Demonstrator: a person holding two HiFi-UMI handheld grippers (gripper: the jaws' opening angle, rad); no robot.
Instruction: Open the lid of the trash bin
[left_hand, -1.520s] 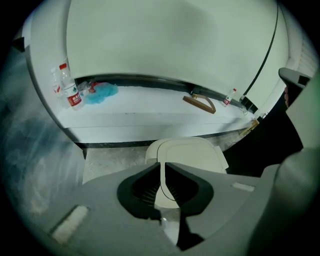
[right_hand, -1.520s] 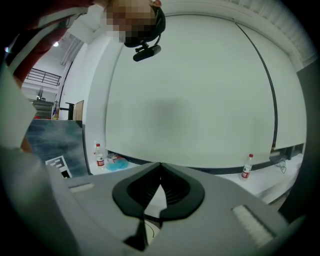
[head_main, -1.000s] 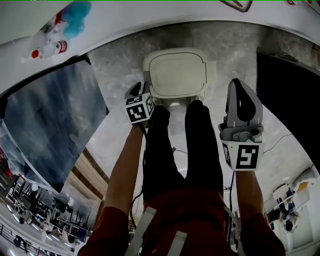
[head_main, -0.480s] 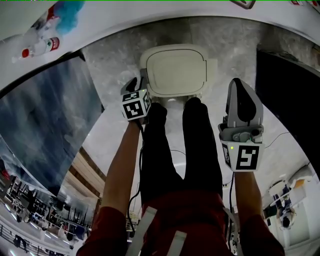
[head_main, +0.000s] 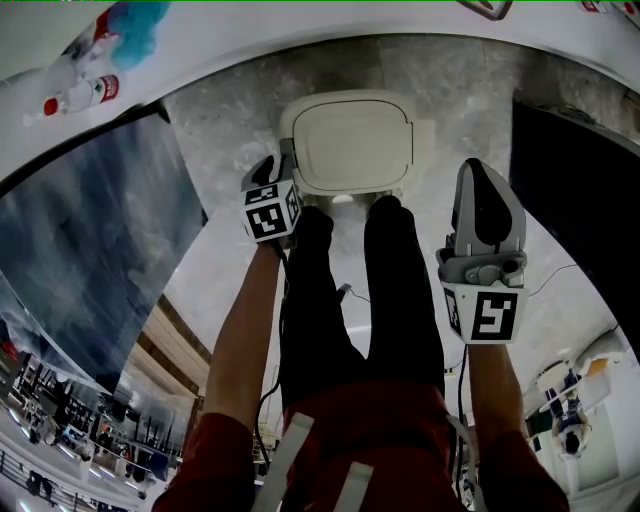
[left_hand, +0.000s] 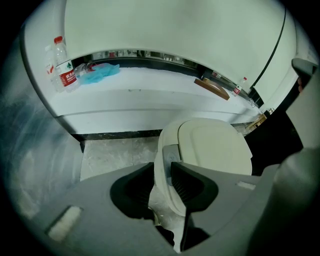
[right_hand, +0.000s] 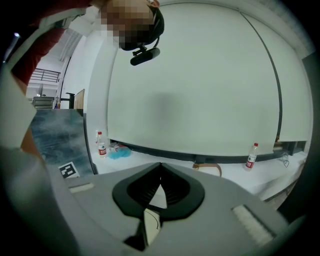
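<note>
Trash bin (head_main: 350, 190) stands upright, lid (head_main: 355, 142) shut flat, facing up, long side running left-right. Left gripper (left_hand: 162, 169) just opened up, bin rim between its jaws. Right gripper (right_hand: 160, 166) closed, empty.

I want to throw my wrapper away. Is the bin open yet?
Not yet: the lid is down on the bin. The left claw has just been opening, with the bin's edge between its jaws, not gripped. The right claw waits shut. Lifting the lid is left.
</note>
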